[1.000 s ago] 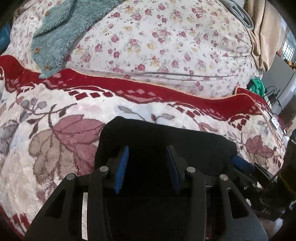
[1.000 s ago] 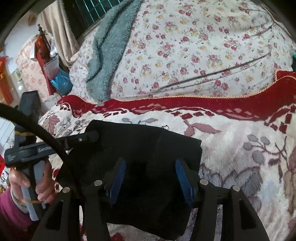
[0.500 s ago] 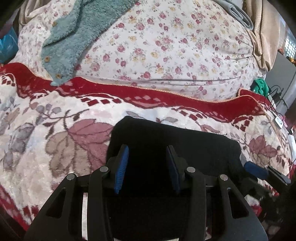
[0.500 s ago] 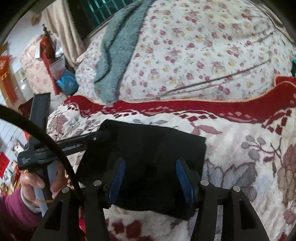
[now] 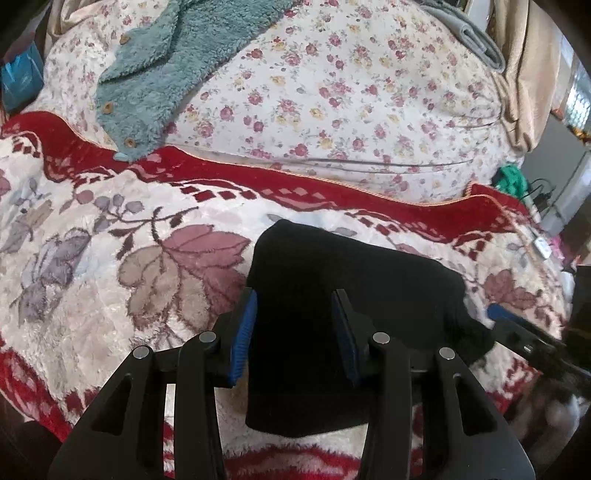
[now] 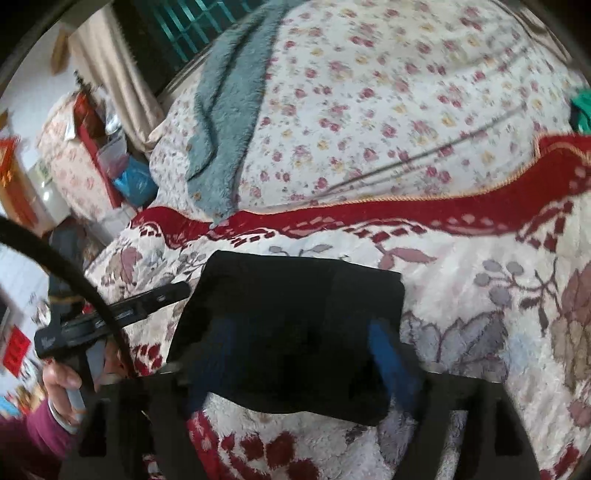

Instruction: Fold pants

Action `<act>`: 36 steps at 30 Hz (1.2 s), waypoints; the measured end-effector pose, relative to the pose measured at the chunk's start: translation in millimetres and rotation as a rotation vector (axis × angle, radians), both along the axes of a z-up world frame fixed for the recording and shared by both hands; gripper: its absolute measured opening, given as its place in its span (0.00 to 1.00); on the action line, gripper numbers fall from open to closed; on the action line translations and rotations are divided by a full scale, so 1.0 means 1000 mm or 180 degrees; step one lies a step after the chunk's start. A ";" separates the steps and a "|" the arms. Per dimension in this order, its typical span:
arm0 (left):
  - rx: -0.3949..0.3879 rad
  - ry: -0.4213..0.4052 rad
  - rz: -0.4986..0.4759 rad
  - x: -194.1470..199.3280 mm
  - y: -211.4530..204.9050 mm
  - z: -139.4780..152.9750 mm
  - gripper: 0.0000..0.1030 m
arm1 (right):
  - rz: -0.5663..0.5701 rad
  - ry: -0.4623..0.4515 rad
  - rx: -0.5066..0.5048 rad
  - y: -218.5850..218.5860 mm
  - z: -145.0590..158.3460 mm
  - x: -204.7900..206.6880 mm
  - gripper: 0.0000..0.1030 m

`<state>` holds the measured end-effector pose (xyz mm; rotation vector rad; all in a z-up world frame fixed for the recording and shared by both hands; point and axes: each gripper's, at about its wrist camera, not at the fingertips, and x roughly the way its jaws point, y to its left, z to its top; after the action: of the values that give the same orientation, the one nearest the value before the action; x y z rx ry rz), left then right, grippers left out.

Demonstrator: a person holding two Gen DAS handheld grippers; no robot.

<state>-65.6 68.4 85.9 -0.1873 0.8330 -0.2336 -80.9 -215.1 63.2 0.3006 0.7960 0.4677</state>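
No legible writing; black pants (image 5: 354,295), folded into a compact rectangle on the floral blanket (image 5: 110,258), lie between the parted fingers of left gripper (image 5: 293,332) and right gripper (image 6: 306,354); both released.

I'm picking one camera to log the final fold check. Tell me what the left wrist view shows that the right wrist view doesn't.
Only the left wrist view shows the wooden buttons on the teal fleece garment and the folded grey cloth. Only the right wrist view shows the person's left hand on its handle and the teal window grille. Both show the folded black pants on the floral blanket, with each gripper open, left gripper and right gripper.
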 end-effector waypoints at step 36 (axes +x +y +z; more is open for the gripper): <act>-0.0565 0.0161 -0.0326 0.016 0.041 -0.011 0.28 | 0.0354 0.0052 0.0590 0.015 -0.012 0.039 0.44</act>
<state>-49.6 109.4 74.7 -0.3181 0.8731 -0.4009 -42.4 -200.0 51.5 0.4340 0.7892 0.6462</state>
